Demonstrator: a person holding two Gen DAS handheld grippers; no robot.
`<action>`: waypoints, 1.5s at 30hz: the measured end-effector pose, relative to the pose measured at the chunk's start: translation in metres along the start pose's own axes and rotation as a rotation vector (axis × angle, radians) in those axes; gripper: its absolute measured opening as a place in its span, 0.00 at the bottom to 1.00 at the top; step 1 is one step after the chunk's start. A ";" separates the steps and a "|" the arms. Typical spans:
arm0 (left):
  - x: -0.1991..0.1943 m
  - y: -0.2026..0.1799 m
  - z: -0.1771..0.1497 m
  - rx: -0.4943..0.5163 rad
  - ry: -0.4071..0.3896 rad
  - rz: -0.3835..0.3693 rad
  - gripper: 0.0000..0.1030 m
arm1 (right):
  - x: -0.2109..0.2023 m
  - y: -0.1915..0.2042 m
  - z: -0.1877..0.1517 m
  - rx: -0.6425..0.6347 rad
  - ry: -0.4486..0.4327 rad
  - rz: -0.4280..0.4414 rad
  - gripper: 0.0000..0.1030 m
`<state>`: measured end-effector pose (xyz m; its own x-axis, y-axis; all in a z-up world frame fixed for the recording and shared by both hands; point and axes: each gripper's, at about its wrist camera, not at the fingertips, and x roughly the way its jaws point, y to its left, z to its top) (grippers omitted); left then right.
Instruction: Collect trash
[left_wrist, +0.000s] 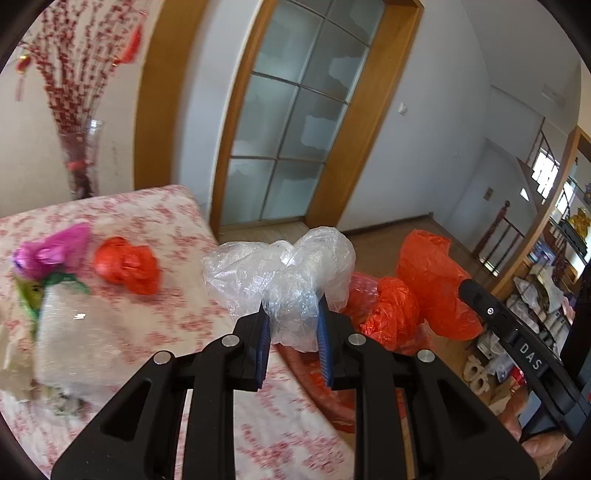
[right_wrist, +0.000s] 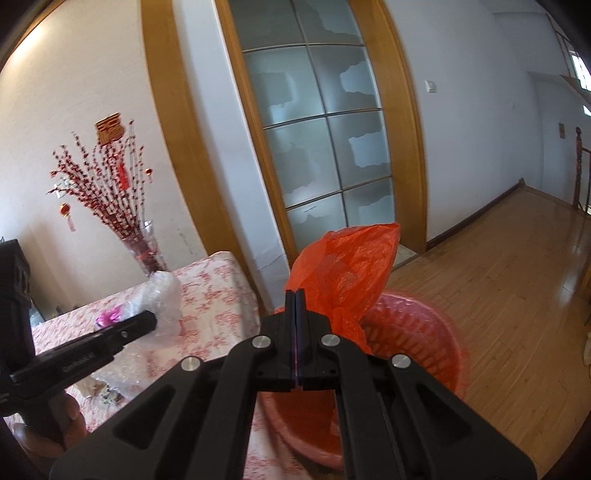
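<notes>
My left gripper (left_wrist: 291, 306) is shut on a crumpled clear plastic bag (left_wrist: 280, 266), which bulges above its blue pads over the table's edge. In the right wrist view the same gripper (right_wrist: 147, 321) and clear bag (right_wrist: 166, 295) show at the left. My right gripper (right_wrist: 296, 295) is shut, pinching a thin orange-red plastic bag (right_wrist: 347, 266) above a pink basin (right_wrist: 424, 339). From the left wrist, the right gripper (left_wrist: 467, 290) holds that bag (left_wrist: 432, 273) beside a crumpled red bag (left_wrist: 391, 314) in the basin (left_wrist: 332, 402). A red wad (left_wrist: 127, 266) and a purple wrapper (left_wrist: 55, 251) lie on the table (left_wrist: 155, 214).
Bubble wrap (left_wrist: 92, 332) and scraps lie at the table's near left. A glass vase of red branches (left_wrist: 81, 147) stands at its far corner by the wall. A frosted glass door (left_wrist: 288, 122) is behind, cluttered shelves (left_wrist: 535, 295) at the right, wooden floor (right_wrist: 498, 295) beyond the basin.
</notes>
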<state>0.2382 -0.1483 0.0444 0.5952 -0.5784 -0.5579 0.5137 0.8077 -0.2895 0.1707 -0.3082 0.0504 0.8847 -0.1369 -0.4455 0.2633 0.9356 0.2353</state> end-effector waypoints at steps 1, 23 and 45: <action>0.004 -0.004 0.000 0.003 0.007 -0.010 0.21 | 0.001 -0.006 0.000 0.006 0.000 -0.007 0.02; 0.087 -0.062 -0.019 0.070 0.163 -0.108 0.21 | 0.038 -0.072 -0.016 0.095 0.052 -0.061 0.02; 0.074 -0.010 -0.037 0.021 0.193 0.061 0.74 | 0.039 -0.089 -0.038 0.117 0.076 -0.133 0.59</action>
<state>0.2546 -0.1949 -0.0225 0.4972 -0.4946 -0.7129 0.4946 0.8366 -0.2355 0.1670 -0.3842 -0.0207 0.8088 -0.2278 -0.5422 0.4228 0.8661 0.2668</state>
